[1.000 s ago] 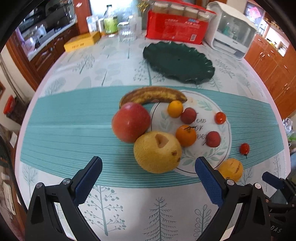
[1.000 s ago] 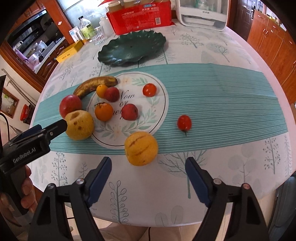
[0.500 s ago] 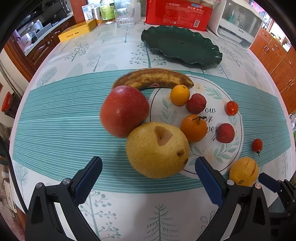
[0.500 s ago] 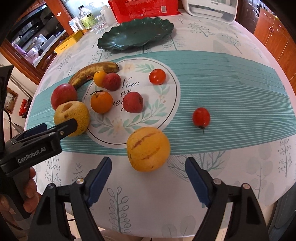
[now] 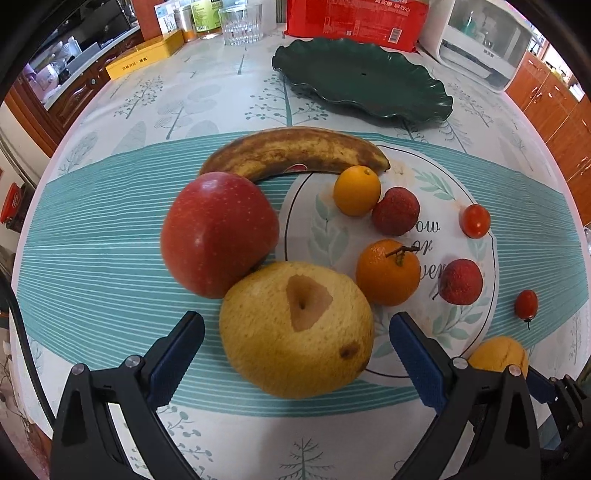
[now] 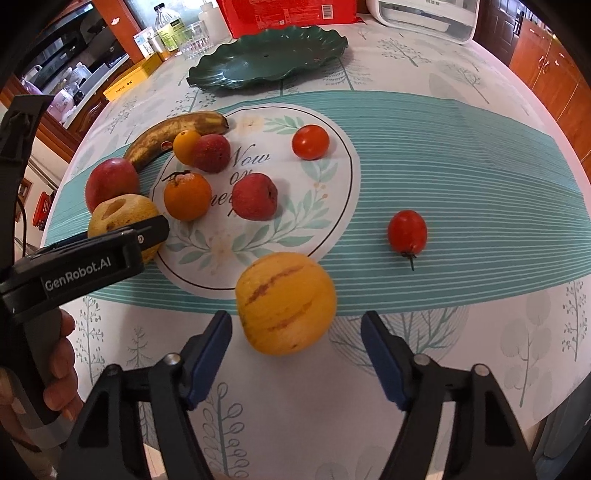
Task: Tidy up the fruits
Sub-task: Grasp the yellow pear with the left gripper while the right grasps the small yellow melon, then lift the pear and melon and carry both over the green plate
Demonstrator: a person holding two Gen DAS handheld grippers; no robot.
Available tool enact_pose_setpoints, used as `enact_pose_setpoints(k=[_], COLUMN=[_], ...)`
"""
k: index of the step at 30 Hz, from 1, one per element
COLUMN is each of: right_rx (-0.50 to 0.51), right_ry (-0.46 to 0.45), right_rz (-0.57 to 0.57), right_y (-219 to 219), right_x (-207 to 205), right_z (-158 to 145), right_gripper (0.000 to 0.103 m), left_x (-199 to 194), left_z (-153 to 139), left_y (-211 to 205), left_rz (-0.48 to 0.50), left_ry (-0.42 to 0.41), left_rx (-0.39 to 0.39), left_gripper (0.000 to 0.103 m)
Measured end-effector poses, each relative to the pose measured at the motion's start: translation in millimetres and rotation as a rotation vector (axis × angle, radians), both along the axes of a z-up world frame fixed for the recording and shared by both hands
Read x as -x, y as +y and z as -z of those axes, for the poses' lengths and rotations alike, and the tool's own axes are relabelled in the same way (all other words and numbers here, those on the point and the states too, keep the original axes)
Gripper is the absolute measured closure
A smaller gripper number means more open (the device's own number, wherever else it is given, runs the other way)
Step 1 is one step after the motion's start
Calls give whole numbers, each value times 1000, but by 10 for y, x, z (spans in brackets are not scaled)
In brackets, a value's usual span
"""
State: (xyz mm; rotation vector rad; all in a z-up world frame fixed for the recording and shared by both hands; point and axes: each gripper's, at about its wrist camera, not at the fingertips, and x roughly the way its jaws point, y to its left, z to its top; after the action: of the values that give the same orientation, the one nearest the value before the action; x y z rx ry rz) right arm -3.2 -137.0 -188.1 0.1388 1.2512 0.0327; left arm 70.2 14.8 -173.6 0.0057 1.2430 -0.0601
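Several fruits lie on a teal-striped tablecloth. My left gripper [image 5: 295, 332] is open, its fingers on either side of a yellow pear [image 5: 295, 328], not touching it. A red apple [image 5: 218, 232], a brown banana [image 5: 295, 153], a mandarin [image 5: 388, 271], a kumquat [image 5: 356, 190] and two lychees [image 5: 395, 210] lie beyond. My right gripper [image 6: 295, 332] is open around the near side of a yellow striped melon [image 6: 286, 302]. An empty dark green leaf plate [image 6: 269, 57] sits at the back.
Two cherry tomatoes [image 6: 407, 230] lie to the right. A red package [image 5: 356, 18], a white appliance [image 5: 484, 40], glasses [image 5: 240, 24] and a yellow box [image 5: 146, 64] line the far table edge. The left gripper's body [image 6: 85, 258] shows in the right wrist view.
Both grippers have moved forward and down toward the fruit: the left now straddles the pear, the right now reaches the striped melon. Both stay open.
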Motion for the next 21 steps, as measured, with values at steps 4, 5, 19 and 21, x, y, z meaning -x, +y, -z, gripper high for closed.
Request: enact_pose_setpoints(k=[4,5,19,21], right_rx=[-20,-20,5,13], right_ry=[-10,-12,-19,-24], right_rz=[-9,-17,-41,-45], right_y=[1,17,90,108], right_x=[-16,-21,-116,-114], right_z=[13,15,58,55], right_gripper=[39,41,50,50], left_x=[-26,-35,-84,-69], left_z=[26,33,129,130], left_y=[-19,-27,29,45], left_rz=[1,2,-14,-15], left_ry=[1,3,8,7], left_rx=[0,0,46,51], left_gripper=[4,5,29,29])
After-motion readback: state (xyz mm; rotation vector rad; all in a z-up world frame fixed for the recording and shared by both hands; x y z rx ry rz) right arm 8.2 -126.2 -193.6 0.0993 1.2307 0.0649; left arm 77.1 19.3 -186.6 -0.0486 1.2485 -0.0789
